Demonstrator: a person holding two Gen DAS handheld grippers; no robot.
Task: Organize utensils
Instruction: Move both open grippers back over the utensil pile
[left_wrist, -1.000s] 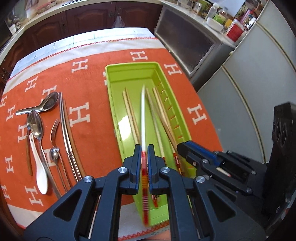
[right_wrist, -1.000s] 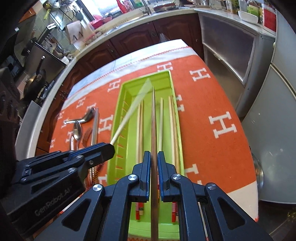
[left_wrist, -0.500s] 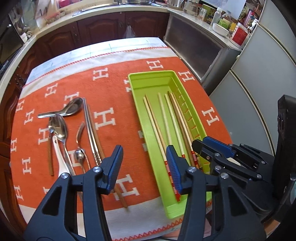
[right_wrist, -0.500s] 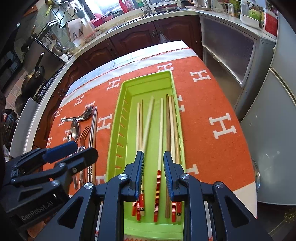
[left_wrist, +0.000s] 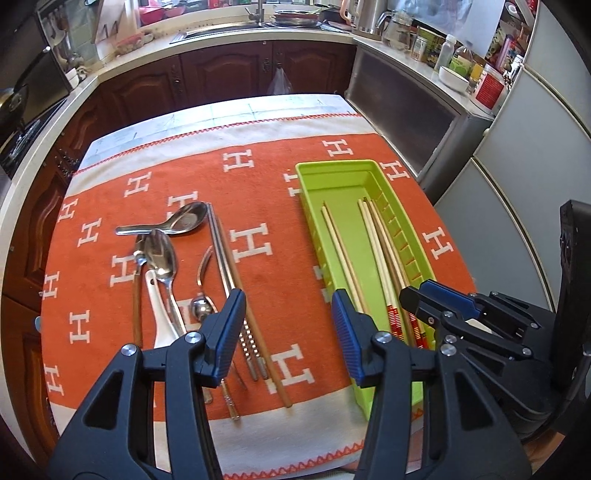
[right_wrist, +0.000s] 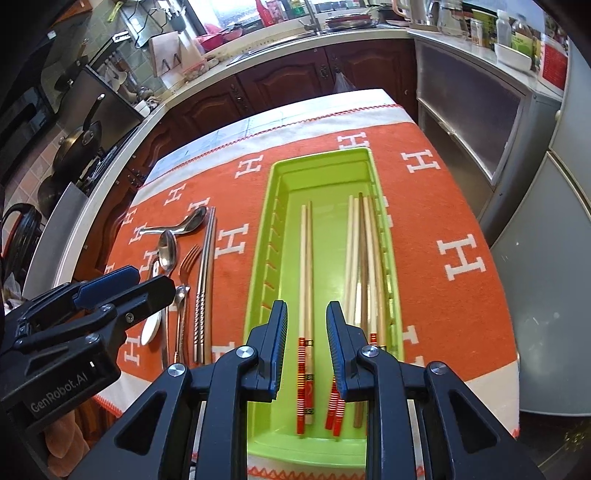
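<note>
Both claws released chopsticks; green tray (right_wrist: 325, 166) holds seven chopsticks (right_wrist: 306, 258).

So the cloth (left_wrist: 258, 177) covers the desk, and the tray (right_wrist: 273, 206) sits lengthwise on its right half. Chopsticks (right_wrist: 306, 258) lie in the tray: one pair left of middle, a bunch (right_wrist: 364, 251) against the right wall. Left of the tray on the cloth are metal chopsticks (left_wrist: 225, 266), then a fork (left_wrist: 202, 269), then spoons (left_wrist: 162, 254) furthest left. Counters (left_wrist: 221, 40) run behind the desk.
</note>
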